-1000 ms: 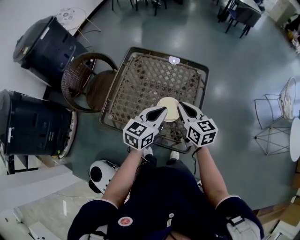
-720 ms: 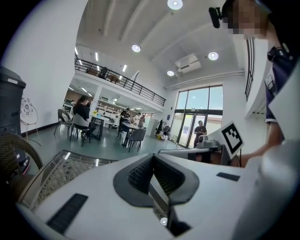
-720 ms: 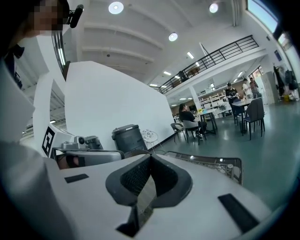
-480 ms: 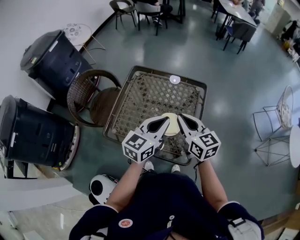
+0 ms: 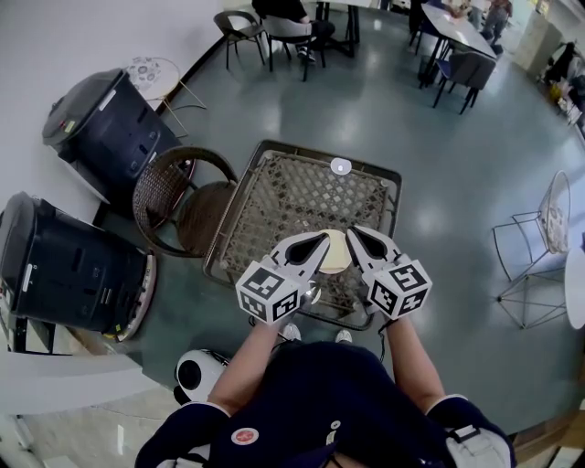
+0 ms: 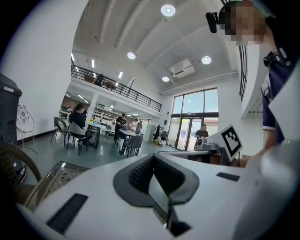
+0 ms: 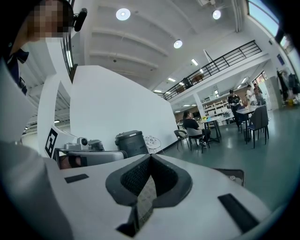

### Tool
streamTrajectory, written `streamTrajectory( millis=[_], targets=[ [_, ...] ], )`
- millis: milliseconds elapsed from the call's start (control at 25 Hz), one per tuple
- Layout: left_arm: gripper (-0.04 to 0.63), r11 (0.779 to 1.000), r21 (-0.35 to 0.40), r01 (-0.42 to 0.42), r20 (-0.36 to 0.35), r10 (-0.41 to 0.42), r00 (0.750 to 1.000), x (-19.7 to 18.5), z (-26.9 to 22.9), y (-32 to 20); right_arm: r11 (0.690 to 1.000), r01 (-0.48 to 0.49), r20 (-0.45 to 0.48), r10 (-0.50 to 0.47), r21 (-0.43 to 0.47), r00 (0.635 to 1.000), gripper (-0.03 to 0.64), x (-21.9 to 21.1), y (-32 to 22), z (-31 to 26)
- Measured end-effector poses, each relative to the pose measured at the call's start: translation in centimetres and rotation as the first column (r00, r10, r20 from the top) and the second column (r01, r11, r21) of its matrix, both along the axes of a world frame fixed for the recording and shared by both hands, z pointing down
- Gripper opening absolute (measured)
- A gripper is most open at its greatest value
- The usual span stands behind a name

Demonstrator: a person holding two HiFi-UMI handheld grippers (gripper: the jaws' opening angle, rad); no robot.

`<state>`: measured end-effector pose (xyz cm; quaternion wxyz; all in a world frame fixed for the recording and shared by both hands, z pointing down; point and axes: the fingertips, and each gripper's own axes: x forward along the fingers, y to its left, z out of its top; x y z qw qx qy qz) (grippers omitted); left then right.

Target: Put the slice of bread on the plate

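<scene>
A pale round plate (image 5: 335, 251) lies on the near part of the wicker table (image 5: 292, 196) in the head view. The two gripper tips partly cover it. I cannot make out a slice of bread in any view. My left gripper (image 5: 319, 240) hangs above the plate's left edge, jaws together and nothing between them. My right gripper (image 5: 353, 234) is beside it over the plate's right edge, also shut and empty. In the left gripper view the left gripper (image 6: 151, 158) points nearly level across the room. The right gripper (image 7: 150, 160) does the same in its view.
A small white round thing (image 5: 340, 166) sits at the table's far edge. A wicker chair (image 5: 172, 196) stands left of the table, with two dark bins (image 5: 108, 123) (image 5: 64, 267) beyond it. A wire chair (image 5: 548, 224) is at the right. People sit at tables (image 5: 457, 27) farther off.
Both grippers have risen together above the table, still side by side over the plate. The table now looks a little farther below them. Both stay shut.
</scene>
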<state>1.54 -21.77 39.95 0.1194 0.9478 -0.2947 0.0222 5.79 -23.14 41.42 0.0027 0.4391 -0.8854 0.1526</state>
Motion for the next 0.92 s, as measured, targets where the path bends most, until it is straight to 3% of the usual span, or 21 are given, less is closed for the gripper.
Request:
streamTrajectory(
  millis=[920],
  targets=[
    [0.005, 1.0, 0.006, 0.0, 0.031, 0.0, 1.0, -0.3, -0.2, 0.3, 1.0, 0.01, -0.01, -0.01, 0.026, 1.0, 0.006, -0.3, 0.0, -1.7]
  ],
)
